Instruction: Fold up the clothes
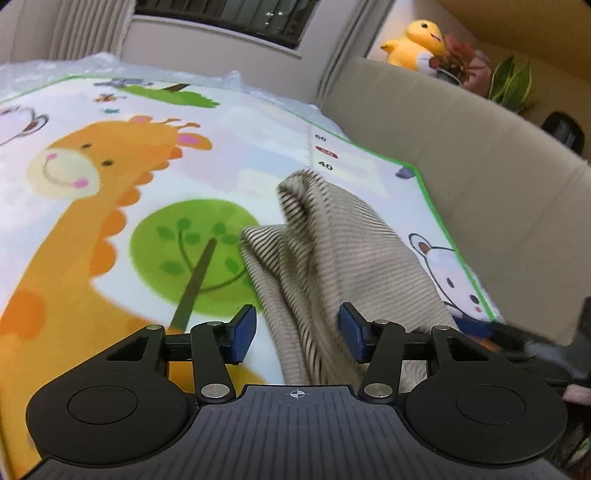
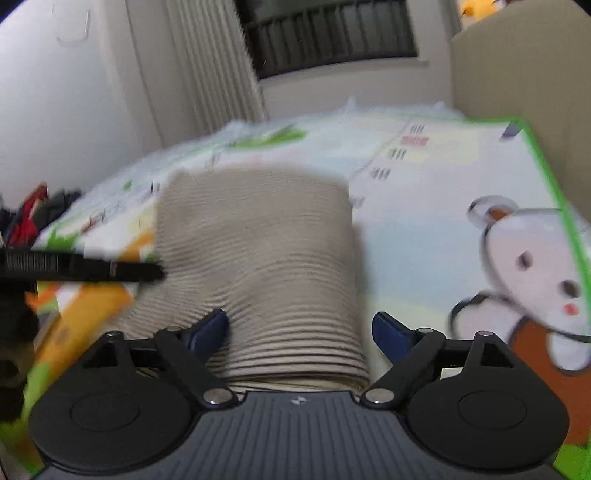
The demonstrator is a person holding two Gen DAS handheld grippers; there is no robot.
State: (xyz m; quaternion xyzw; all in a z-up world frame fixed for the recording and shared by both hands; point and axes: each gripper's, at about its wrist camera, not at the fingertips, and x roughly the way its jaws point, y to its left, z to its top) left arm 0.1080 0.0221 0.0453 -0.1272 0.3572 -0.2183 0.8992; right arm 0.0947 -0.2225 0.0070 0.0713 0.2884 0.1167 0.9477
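Observation:
A beige striped garment (image 1: 332,251) lies on a colourful play mat (image 1: 110,184), bunched into folds in the left wrist view. My left gripper (image 1: 297,334) is open, its blue pads on either side of the garment's near end. In the right wrist view the same garment (image 2: 258,251) looks like a flat folded rectangle on the mat (image 2: 424,240). My right gripper (image 2: 299,332) is open over the garment's near edge. The left gripper's black body (image 2: 81,269) shows at the garment's left side there.
A beige sofa back (image 1: 461,147) borders the mat on the right. A yellow plush toy (image 1: 417,42) and plants (image 1: 511,83) sit above it. Curtains and a dark window (image 2: 332,33) are behind. Dark and red clothes (image 2: 33,218) lie at the mat's far left.

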